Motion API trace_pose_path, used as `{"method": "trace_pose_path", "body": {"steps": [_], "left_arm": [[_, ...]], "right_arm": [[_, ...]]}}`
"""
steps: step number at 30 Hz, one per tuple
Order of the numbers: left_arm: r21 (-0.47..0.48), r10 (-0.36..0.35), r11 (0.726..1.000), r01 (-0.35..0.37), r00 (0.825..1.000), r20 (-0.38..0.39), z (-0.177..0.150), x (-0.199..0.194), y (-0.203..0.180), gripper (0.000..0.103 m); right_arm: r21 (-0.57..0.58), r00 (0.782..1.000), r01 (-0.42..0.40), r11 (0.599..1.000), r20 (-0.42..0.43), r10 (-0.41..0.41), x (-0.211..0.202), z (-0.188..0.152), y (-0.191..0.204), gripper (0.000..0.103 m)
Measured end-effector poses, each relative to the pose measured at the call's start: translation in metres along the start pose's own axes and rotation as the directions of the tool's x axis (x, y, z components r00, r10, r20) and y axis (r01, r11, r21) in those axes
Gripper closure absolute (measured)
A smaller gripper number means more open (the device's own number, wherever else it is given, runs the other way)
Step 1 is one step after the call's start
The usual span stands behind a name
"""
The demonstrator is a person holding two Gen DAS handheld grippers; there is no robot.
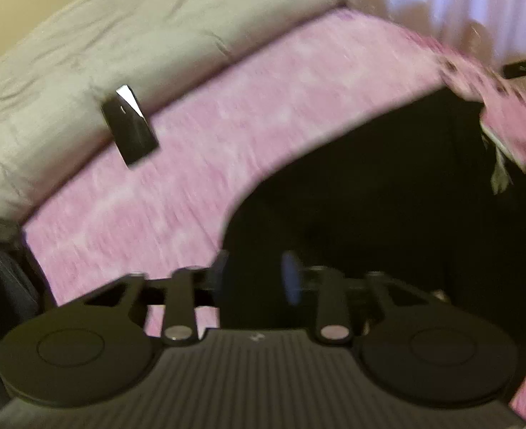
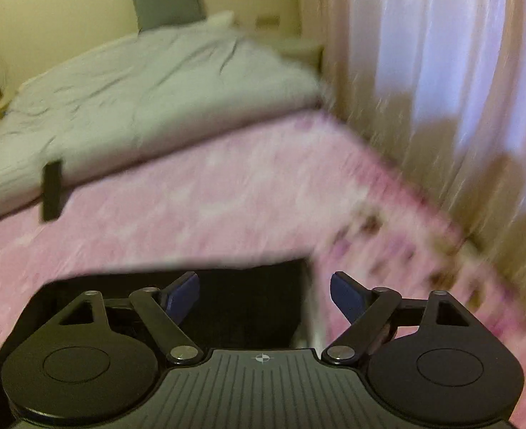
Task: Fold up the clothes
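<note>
Ahead of my spread right gripper [image 2: 264, 295] lies the black garment [image 2: 241, 307] on pink bedding [image 2: 227, 193]; my left gripper [image 1: 259, 275] seems narrowly parted over it, blurred.

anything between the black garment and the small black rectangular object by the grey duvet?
Only bare pink bedspread between the black garment and the small black rectangular object at the grey duvet; clearest in the left wrist view.
</note>
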State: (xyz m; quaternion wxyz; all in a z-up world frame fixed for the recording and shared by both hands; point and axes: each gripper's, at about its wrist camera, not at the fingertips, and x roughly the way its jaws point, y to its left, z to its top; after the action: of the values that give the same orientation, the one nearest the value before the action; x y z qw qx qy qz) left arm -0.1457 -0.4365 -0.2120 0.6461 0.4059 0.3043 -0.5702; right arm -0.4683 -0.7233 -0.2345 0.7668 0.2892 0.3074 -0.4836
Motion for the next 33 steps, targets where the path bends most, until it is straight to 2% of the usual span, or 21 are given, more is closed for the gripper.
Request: {"method": "trace_pose_path", "body": {"steps": [2,4,5,8,10,12,14,15,17,19,21,23,24,26,27,29,30,31,33], "left_arm": [[-0.025,-0.016,1.0,0.015,0.999,-0.036,-0.041,-0.014,-0.002,0.054],[-0.081,-0.037,0.996,0.031,0.997,-0.071,-0.09,-0.032,-0.001,0.038],[-0.117,-0.053,0.992,0.043,0.995,-0.085,-0.108,-0.028,0.003,0.035],[-0.206,-0.096,0.976,0.067,0.986,-0.133,-0.16,-0.034,0.006,0.032],[-0.217,-0.082,0.975,0.045,0.983,-0.165,-0.184,-0.028,0.008,0.033],[-0.252,-0.078,0.967,0.032,0.981,-0.175,-0.204,-0.012,0.015,0.037],[-0.322,-0.101,0.946,0.042,0.98,-0.169,-0.218,0.001,0.031,0.064],[-0.35,-0.113,0.935,0.051,0.981,-0.158,-0.222,0.001,0.038,0.097],[-0.373,-0.125,0.925,0.069,0.984,-0.127,-0.224,-0.008,0.051,0.098],[-0.351,-0.107,0.934,0.069,0.99,-0.092,-0.223,-0.032,0.069,0.098],[-0.312,-0.062,0.949,0.037,0.996,-0.07,-0.22,-0.06,0.095,0.098],[-0.245,0.04,0.968,-0.052,0.998,-0.053,-0.211,-0.083,0.134,0.098],[-0.21,0.109,0.971,-0.118,0.993,-0.052,-0.207,-0.089,0.152,0.098],[-0.142,0.25,0.957,-0.254,0.967,-0.046,-0.197,-0.096,0.189,0.093],[-0.136,0.288,0.947,-0.292,0.956,-0.05,-0.195,-0.097,0.202,0.083],[-0.153,0.328,0.931,-0.332,0.943,-0.051,-0.195,-0.102,0.215,0.077],[-0.159,0.329,0.93,-0.332,0.943,-0.047,-0.199,-0.105,0.212,0.072],[-0.164,0.324,0.931,-0.327,0.945,-0.042,-0.203,-0.107,0.205,0.064],[-0.177,0.258,0.949,-0.26,0.966,-0.034,-0.213,-0.107,0.179,0.059]], "right_arm": [[-0.006,0.997,-0.045,0.999,-0.067,0.044,-0.002,-0.031,0.003,0.019],[-0.014,0.987,-0.086,0.996,-0.134,0.084,-0.017,-0.07,0.008,0.019],[-0.022,0.982,-0.101,0.995,-0.164,0.096,-0.026,-0.088,0.015,0.019],[-0.043,0.963,-0.13,0.991,-0.242,0.116,-0.048,-0.137,0.04,0.019],[-0.042,0.951,-0.135,0.99,-0.287,0.117,-0.059,-0.173,0.056,0.019],[-0.034,0.939,-0.128,0.991,-0.324,0.11,-0.067,-0.201,0.074,0.019],[-0.036,0.927,-0.119,0.992,-0.361,0.098,-0.07,-0.228,0.094,0.019],[-0.046,0.923,-0.118,0.992,-0.373,0.093,-0.073,-0.238,0.105,0.019],[-0.086,0.917,-0.128,0.988,-0.389,0.085,-0.079,-0.254,0.129,0.019],[-0.13,0.91,-0.151,0.98,-0.406,0.087,-0.086,-0.266,0.153,0.019],[-0.168,0.906,-0.178,0.969,-0.412,0.095,-0.095,-0.274,0.176,0.019],[-0.191,0.904,-0.199,0.961,-0.413,0.105,-0.102,-0.277,0.196,0.019],[-0.197,0.904,-0.21,0.958,-0.413,0.113,-0.104,-0.278,0.205,0.019],[-0.224,0.907,-0.229,0.947,-0.404,0.124,-0.108,-0.277,0.221,0.019],[-0.239,0.908,-0.238,0.941,-0.398,0.129,-0.11,-0.277,0.229,0.019],[-0.266,0.913,-0.242,0.933,-0.388,0.126,-0.109,-0.277,0.238,0.019],[-0.271,0.915,-0.239,0.933,-0.385,0.122,-0.108,-0.278,0.24,0.019],[-0.265,0.915,-0.231,0.936,-0.385,0.117,-0.106,-0.278,0.239,0.019],[-0.237,0.916,-0.2,0.951,-0.39,0.096,-0.101,-0.278,0.231,0.019]]}}
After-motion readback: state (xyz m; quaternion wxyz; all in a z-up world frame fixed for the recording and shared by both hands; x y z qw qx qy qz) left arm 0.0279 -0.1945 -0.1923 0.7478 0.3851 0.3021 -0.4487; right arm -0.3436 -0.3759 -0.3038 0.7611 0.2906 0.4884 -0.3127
